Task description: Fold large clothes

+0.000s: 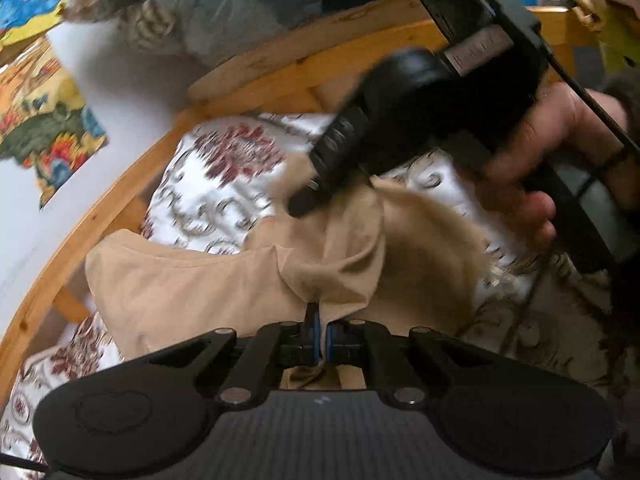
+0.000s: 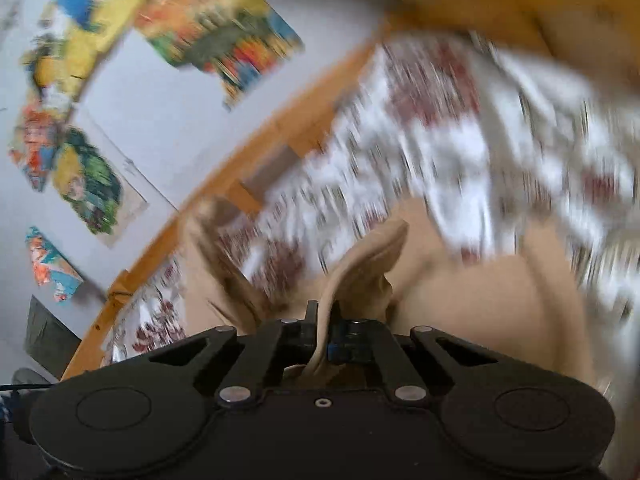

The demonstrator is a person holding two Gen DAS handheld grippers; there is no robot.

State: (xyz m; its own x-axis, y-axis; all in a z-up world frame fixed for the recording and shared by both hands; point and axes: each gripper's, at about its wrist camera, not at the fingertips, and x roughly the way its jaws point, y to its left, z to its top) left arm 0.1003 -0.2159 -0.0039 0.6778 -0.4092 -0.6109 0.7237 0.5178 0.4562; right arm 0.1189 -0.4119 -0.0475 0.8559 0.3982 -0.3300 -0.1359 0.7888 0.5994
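A tan garment lies spread over a flowered white bedspread. My left gripper is shut on a bunched fold of the garment near its middle. In the left wrist view the right gripper shows as a black tool held by a hand, its tip down on the cloth a little beyond my left one. In the blurred right wrist view my right gripper is shut on a raised edge of the tan garment, which sticks up between the jaws.
A wooden bed frame curves along the left and far side. A white wall with colourful pictures stands behind it. Pillows and bedding are piled at the head.
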